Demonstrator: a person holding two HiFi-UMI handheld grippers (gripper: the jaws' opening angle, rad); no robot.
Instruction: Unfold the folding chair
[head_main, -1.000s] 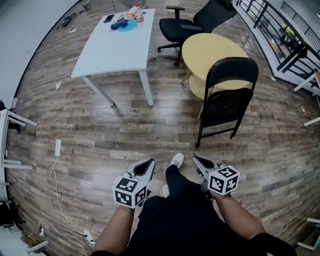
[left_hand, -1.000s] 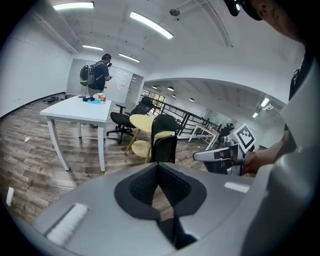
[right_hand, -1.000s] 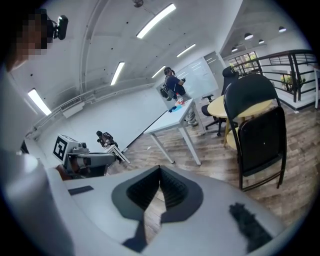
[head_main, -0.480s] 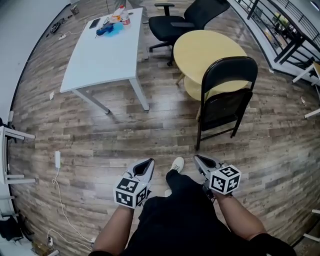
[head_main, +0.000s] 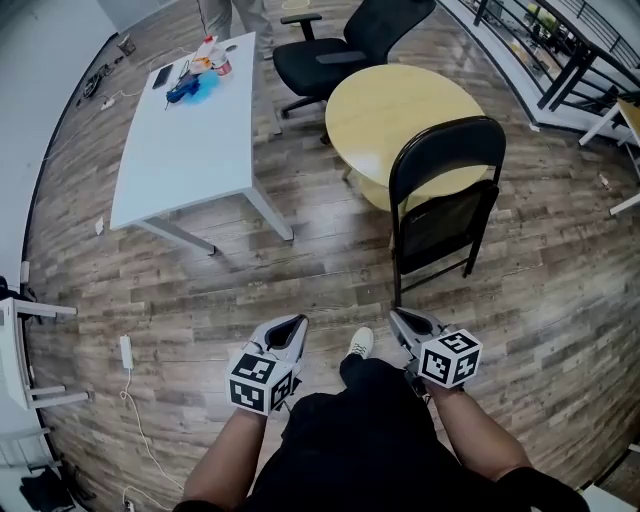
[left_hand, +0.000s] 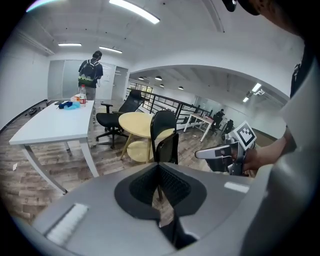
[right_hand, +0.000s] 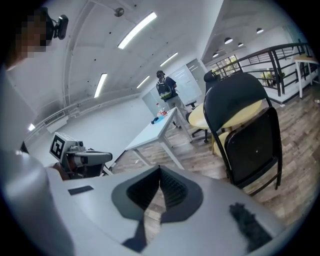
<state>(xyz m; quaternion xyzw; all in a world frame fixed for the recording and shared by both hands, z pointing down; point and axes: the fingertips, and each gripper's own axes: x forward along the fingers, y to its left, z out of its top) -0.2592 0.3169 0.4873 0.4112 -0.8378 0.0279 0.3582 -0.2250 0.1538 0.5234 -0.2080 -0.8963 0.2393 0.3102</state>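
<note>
Left tool (head_main: 298, 323), right tool (head_main: 399, 319) closed, empty; only gripper views show ceiling lights (left_hand: 135, 11).

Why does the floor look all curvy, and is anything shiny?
Head view: the wide lens curves the wooden floor boards, with glare patches near the white table. Left gripper view: ceiling lights glow bright, edges go dark. Right gripper view: the folding chair looks bent.
</note>
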